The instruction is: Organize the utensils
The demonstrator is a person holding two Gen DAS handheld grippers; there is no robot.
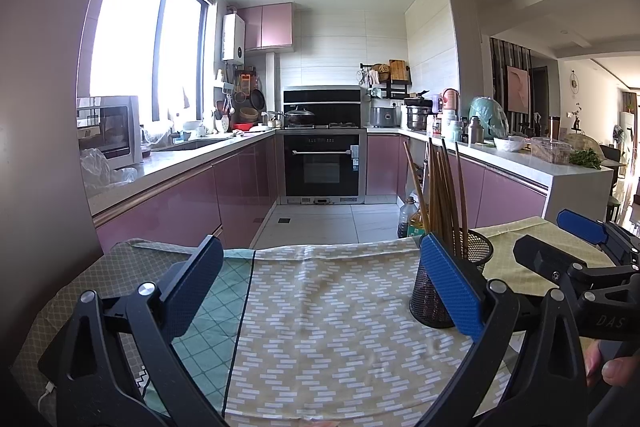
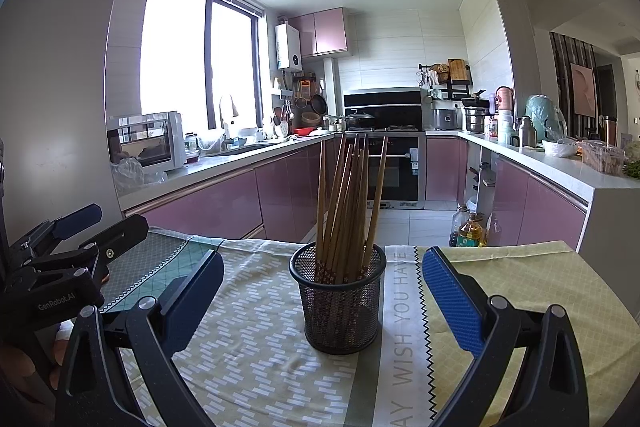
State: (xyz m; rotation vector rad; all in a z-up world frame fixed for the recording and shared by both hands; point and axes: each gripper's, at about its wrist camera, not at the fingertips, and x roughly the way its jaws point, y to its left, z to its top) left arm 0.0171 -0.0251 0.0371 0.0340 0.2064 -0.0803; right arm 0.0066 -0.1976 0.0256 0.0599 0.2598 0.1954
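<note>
A black mesh cup (image 2: 340, 303) stands upright on the cloth-covered table and holds several wooden chopsticks (image 2: 348, 203) that fan out upward. My right gripper (image 2: 322, 291) is open, its fingers on either side of the cup, a little short of it, touching nothing. My left gripper (image 1: 320, 283) is open and empty over the patterned cloth, with the cup (image 1: 452, 279) just beyond its right finger. Each gripper shows at the edge of the other's view: the right one (image 1: 560, 243) and the left one (image 2: 92, 223).
The table wears a yellow-white patterned cloth (image 1: 320, 327), a teal checked one (image 1: 208, 311) at left and a pale yellow one (image 2: 520, 291) at right. Beyond the table's far edge are the kitchen floor, pink cabinets, an oven (image 1: 324, 167) and oil bottles (image 2: 468, 231).
</note>
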